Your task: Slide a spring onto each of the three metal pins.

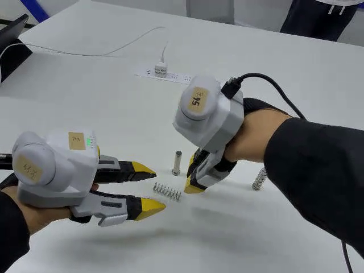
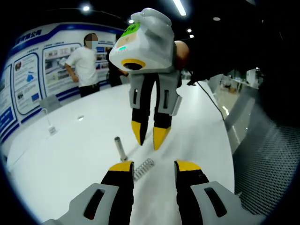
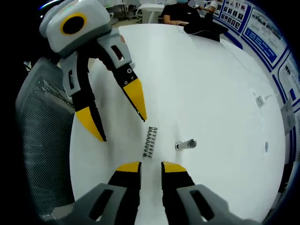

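Beside spring, left claw agape, empty

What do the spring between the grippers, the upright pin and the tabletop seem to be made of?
Spring: thin coiled wire, grey and glinting, likely steel. Pin: smooth silvery cylinder with a bright highlight, probably polished or plated metal. Tabletop: flat, smooth white surface, perhaps laminate or painted board; the look leaves it open.

Grey, yellow-tipped tools; sleeves look black.
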